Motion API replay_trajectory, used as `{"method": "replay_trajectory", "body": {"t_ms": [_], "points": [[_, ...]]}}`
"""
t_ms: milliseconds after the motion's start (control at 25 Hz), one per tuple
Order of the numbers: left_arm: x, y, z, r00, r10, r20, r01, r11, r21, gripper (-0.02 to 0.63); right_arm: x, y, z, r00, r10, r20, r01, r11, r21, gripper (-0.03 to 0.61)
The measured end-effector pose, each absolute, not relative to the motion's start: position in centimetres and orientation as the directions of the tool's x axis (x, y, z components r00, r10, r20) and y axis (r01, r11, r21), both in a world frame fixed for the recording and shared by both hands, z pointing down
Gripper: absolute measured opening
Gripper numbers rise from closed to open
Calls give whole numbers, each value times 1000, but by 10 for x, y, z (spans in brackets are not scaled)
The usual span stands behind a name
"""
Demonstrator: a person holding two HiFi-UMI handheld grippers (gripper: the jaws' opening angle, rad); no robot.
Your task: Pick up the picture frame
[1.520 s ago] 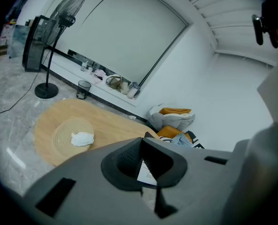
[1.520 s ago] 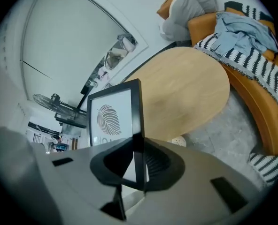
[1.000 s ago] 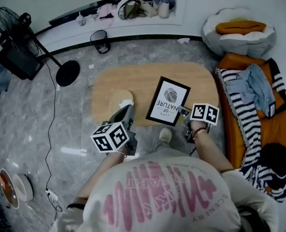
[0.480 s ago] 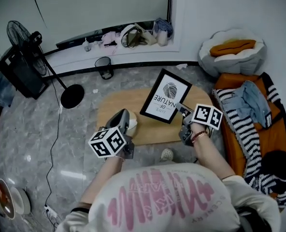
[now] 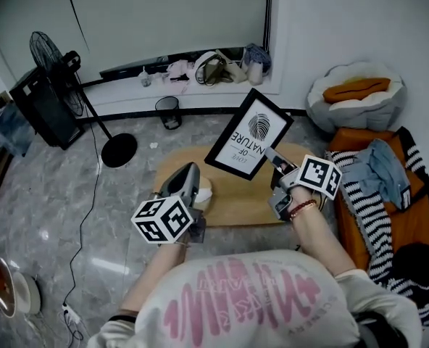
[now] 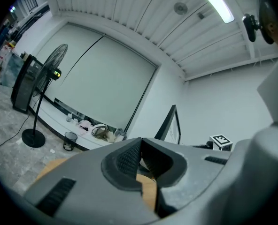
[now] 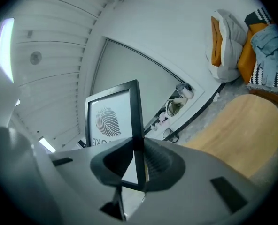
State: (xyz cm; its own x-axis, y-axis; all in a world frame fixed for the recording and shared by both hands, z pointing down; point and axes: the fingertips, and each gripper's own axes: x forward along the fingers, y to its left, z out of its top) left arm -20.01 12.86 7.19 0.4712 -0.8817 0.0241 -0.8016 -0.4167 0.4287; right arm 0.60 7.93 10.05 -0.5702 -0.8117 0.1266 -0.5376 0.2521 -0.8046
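Okay, lift stage by the look of it: picture frame (image 5: 248,134) clamped on its black edge by right gripper (image 7: 138,150), tilted in the air, clear of the oval wooden table (image 5: 232,194), roughly 12 o'clock from it in head view. Left gripper (image 5: 190,171) at 8 o'clock of frame, jaws together on nothing. Reads as picked up; next calls for steady clamp, no swing.

picture frame (image 5: 248,134) over table (image 5: 238,196) — fan (image 5: 49,50) at left.
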Motion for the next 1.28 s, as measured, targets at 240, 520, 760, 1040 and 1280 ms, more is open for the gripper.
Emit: {"method": "replay_trajectory", "body": {"t_ms": [240, 520, 760, 1040, 1280], "points": [[-202, 140, 60, 431, -902, -3, -828, -397, 397, 3, 1, 83, 78, -600, -798, 61, -512, 325, -795, 75], [-198, 153, 57, 391, -920, -23, -828, -363, 428, 3, 5, 90, 66, -622, -781, 63, -535, 365, -762, 75], [-189, 158, 58, 366, -930, -14, -826, -332, 455, 3, 15, 94, 70, -634, -767, 98, -543, 351, -763, 75], [-95, 203, 75, 305, -952, -4, -844, -273, 463, 3, 104, 132, 99, -679, -722, 133, -541, 371, -755, 75], [-70, 220, 93, 277, -961, 23, -844, -232, 483, 3, 122, 146, 119, -707, -683, 183, -559, 381, -736, 75]]}}
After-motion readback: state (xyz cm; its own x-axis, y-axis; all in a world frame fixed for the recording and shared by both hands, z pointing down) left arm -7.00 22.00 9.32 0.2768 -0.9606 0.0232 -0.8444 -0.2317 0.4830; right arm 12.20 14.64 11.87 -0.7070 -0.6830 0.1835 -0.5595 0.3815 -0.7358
